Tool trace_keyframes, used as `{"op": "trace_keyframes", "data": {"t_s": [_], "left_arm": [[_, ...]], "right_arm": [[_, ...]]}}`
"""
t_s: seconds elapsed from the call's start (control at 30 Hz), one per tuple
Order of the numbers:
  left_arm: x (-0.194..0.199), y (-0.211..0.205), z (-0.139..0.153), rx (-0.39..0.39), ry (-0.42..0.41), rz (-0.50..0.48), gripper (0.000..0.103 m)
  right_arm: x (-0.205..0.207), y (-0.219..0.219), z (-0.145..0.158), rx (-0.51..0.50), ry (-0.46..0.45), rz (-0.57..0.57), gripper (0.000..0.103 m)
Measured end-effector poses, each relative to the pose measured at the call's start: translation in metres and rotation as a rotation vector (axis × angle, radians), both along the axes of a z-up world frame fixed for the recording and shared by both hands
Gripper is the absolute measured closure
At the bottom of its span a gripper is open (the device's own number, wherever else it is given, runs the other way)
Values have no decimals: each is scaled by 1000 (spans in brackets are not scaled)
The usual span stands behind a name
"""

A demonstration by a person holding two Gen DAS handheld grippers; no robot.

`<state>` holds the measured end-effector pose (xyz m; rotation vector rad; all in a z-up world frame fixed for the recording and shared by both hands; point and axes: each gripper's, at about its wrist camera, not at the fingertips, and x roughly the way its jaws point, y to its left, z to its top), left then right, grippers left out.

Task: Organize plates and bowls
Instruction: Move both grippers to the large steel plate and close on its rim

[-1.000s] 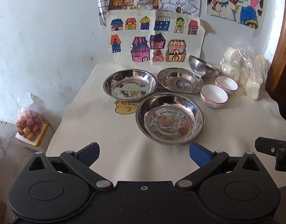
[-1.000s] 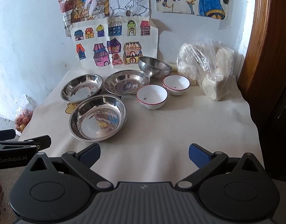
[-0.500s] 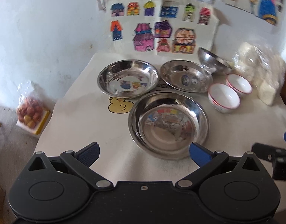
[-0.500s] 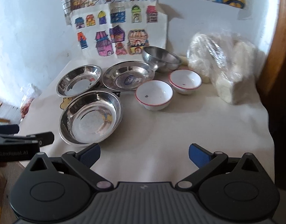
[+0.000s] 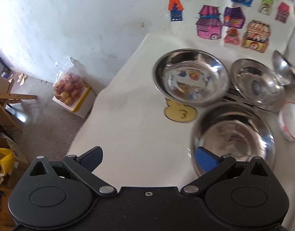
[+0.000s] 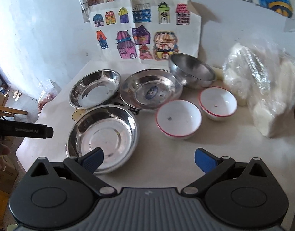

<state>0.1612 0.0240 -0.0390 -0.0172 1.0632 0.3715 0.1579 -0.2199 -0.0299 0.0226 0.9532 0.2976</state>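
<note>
A slip is being risked: the nearest steel plate [image 6: 102,138] is shallow and glossy, so it could be skidded across the cloth [image 6: 185,163] into the 2 white bowls [image 6: 179,119] at centre right if its rim is being pinched off-centre. The left gripper [image 5: 148,158], low in its frame, is being held wide and empty beside that plate's rim. The right gripper [image 6: 149,158] is likewise being held wide and empty, its left pad overlapping the plate.

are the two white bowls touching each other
Apart. The right wrist view shows a strip of tablecloth between the nearer white bowl and the farther white bowl.
</note>
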Motion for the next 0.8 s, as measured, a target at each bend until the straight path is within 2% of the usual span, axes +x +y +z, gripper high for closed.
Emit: {"op": "trace_keyframes", "data": {"t_s": [0.2, 0.37, 0.8], "left_arm": [[51, 38, -9, 4, 30, -75, 1], [97, 69, -17, -27, 25, -144, 1], [176, 119, -32, -88, 2, -288, 1]], "right_arm": [[28, 29, -9, 3, 30, -5, 0], [50, 63, -15, -20, 59, -38, 0], [117, 132, -41, 28, 120, -69, 0]]}}
